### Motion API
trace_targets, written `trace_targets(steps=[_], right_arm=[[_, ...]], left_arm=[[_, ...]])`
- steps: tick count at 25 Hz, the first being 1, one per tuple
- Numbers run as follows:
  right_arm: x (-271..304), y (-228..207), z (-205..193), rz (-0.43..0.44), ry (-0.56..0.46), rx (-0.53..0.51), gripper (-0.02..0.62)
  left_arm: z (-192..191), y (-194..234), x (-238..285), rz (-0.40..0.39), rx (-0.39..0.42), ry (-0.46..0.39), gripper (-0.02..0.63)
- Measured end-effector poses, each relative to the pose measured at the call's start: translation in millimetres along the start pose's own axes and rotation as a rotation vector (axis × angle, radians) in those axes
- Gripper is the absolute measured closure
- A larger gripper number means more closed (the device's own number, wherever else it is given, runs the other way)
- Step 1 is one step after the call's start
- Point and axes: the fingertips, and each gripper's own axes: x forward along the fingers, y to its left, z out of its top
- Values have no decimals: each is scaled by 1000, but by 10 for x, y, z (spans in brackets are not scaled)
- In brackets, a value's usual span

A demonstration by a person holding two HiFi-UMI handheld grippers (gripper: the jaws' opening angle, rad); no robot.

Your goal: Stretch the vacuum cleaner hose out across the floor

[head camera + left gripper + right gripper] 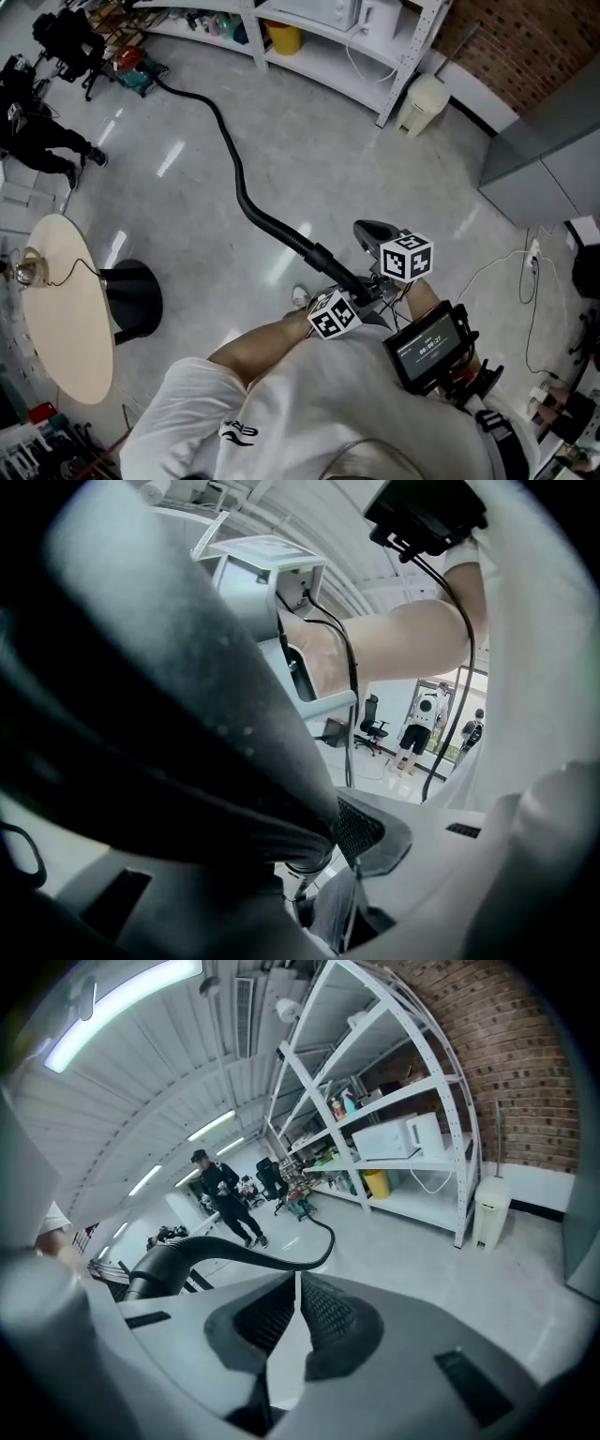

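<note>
A black vacuum hose runs from the vacuum cleaner at the far left across the grey floor to my hands. My left gripper is shut on the hose's thick black end piece, which fills the left half of the left gripper view and lies against one ribbed pad. Just beyond it my right gripper hangs to the right of the hose. Its jaws are shut, pads almost together with nothing between them. In the right gripper view the hose curves away toward the vacuum cleaner.
White shelving and a white bin line the far wall. A round beige table on a black base stands at the left. A person in black is near the vacuum. A white cable lies by a grey cabinet.
</note>
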Motion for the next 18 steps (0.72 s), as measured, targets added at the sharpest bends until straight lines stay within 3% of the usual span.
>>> trace_targets(steps=[8,13,18], right_arm=[[-144,-41,58,180,90,-133,574],[-427,-243,104,270,125,-156,574],[-585,-271,-11,331,141,-181,574]], left_arm=[[155,-140,554,43,-45,18,469],[457,-162,901,64,-112,5,471],[585,-91,915,106,-159,-44,472]])
